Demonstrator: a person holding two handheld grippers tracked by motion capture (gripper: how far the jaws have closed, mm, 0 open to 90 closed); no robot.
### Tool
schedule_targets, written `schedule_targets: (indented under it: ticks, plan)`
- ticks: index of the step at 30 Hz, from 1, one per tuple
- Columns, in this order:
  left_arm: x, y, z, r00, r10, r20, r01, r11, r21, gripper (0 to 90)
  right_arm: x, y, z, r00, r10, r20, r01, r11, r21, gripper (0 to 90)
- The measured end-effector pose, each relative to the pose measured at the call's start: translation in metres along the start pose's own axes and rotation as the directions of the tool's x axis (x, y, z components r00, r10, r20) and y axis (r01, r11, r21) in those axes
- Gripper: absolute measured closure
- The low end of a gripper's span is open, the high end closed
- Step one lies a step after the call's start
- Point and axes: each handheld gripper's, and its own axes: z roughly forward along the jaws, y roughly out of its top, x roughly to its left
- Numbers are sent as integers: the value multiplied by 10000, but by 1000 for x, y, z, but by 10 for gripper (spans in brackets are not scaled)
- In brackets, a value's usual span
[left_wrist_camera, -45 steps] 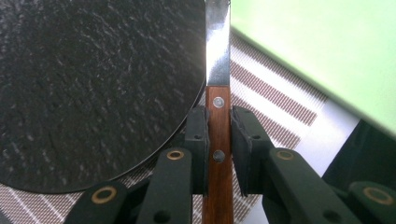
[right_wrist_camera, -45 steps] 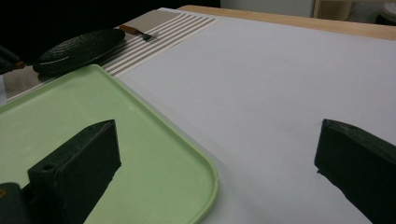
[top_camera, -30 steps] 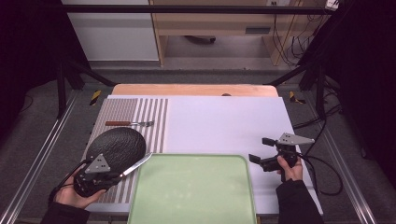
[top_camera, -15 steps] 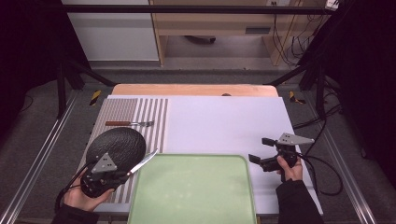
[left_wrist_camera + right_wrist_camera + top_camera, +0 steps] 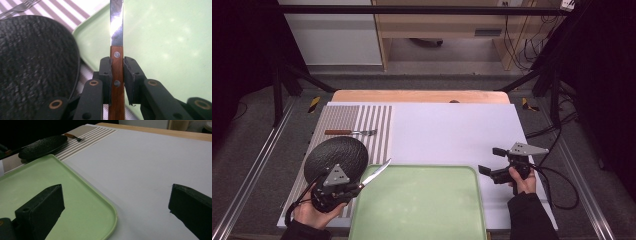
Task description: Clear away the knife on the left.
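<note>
A knife with a brown wooden handle (image 5: 117, 75) and a steel blade (image 5: 374, 173) is clamped between the pads of my left gripper (image 5: 117, 65). In the high view the left gripper (image 5: 354, 187) sits at the front left. The blade points up and right across the left rim of the green tray (image 5: 422, 167). A round black textured plate (image 5: 336, 156) lies just left of the knife on the striped placemat (image 5: 372, 120). My right gripper (image 5: 488, 160) rests on the white table right of the tray, jaws wide apart with nothing between them (image 5: 116, 195).
A fork (image 5: 351, 132) with a brown handle lies on the placemat behind the black plate. The green tray (image 5: 82, 180) holds nothing. A wooden board edge (image 5: 422, 96) runs along the back of the table. Cables trail from both grippers.
My left gripper has carried the knife to the right, so the blade now reaches over the tray's left rim. The right gripper has stayed where it was.
</note>
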Motion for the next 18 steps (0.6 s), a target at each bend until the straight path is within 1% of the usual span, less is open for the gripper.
schedule_targets:
  ticks: [6, 9, 14, 18]
  plan:
    - [-14, 5, 6, 9999, -127, -18, 127, 9999, 111, 769, 0, 0, 0, 10000, 6, -11, -6, 10000, -8, 3]
    - [-21, 5, 8, 9999, -168, -4, 169, 9997, 183, 769, 0, 0, 0, 10000, 21, -18, -21, 10000, 11, 3]
    - [-33, 4, 10, 9997, -174, -166, 179, 9994, 307, 769, 0, 0, 0, 10000, 17, -24, -17, 10000, 7, 3]
    - [-41, 1, 14, 9999, -131, -83, 135, 9989, 439, 769, 1, 0, 0, 10000, 19, -25, -19, 10000, 8, 3]
